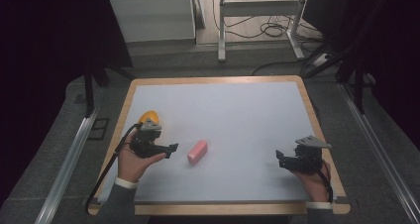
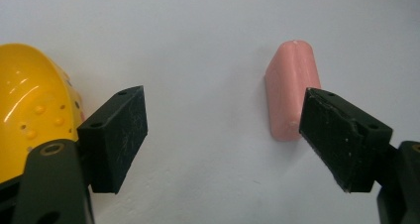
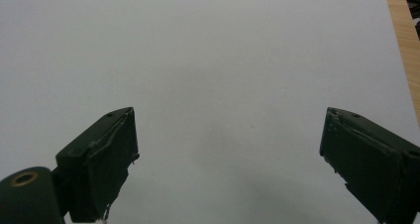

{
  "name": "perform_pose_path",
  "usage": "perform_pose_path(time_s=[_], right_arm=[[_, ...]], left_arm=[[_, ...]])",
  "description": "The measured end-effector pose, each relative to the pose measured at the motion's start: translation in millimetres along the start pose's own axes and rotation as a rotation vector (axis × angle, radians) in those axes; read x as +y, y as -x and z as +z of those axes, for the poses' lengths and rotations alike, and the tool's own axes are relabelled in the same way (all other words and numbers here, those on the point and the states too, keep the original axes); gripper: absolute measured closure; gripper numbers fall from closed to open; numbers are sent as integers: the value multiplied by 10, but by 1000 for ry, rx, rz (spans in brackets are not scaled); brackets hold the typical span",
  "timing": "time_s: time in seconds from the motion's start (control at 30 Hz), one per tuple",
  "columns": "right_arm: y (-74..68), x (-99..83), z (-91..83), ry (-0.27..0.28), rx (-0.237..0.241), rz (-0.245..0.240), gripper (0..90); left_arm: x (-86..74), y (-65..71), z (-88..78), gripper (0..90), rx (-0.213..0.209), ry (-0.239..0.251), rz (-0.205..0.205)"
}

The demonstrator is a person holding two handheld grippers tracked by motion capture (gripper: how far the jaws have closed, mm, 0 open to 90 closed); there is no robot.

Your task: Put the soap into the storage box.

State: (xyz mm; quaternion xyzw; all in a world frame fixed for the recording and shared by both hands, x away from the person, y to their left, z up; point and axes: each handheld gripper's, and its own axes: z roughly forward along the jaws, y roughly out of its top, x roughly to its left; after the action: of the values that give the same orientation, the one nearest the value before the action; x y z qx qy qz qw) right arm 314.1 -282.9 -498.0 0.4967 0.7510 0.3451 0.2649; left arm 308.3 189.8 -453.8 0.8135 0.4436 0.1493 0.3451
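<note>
Two wide-jawed grippers, left gripper [image 2: 223, 140] beside pink block [image 2: 291, 90] and yellow dome [image 2: 29, 110], right gripper [image 3: 228, 169] over bare mat [image 3: 208, 60].

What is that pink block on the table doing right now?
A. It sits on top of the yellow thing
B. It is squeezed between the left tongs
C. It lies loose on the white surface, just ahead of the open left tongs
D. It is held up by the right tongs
C: the pink block lies flat on the white surface, beyond the open left tongs, which hold nothing.
</note>
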Motion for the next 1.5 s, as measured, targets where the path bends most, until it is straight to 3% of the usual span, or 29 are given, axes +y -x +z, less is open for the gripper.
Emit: perform_pose_path(time_s=[0.3, 0.57, 0.67, 0.87, 1.13, 1.2, 1.5], right_arm=[[3, -3, 5, -3, -2, -3, 75], [12, -12, 18, -9, -5, -1, 75], [8, -9, 14, -9, -3, -3, 75], [5, -6, 10, -8, -4, -3, 75], [-16, -16, 32, -14, -6, -9, 75], [-20, -18, 35, -17, -4, -11, 75], [-14, -34, 56, -25, -7, -13, 75]], left_arm=[[86, 107, 116, 190, -3, -32, 21], [154, 256, 258, 173, -31, -62, 66], [155, 296, 316, 169, -49, -67, 63], [174, 349, 402, 168, -39, -91, 83], [332, 509, 524, 168, -37, -100, 110], [360, 513, 542, 171, -51, -91, 95], [427, 519, 666, 190, -16, -134, 94]])
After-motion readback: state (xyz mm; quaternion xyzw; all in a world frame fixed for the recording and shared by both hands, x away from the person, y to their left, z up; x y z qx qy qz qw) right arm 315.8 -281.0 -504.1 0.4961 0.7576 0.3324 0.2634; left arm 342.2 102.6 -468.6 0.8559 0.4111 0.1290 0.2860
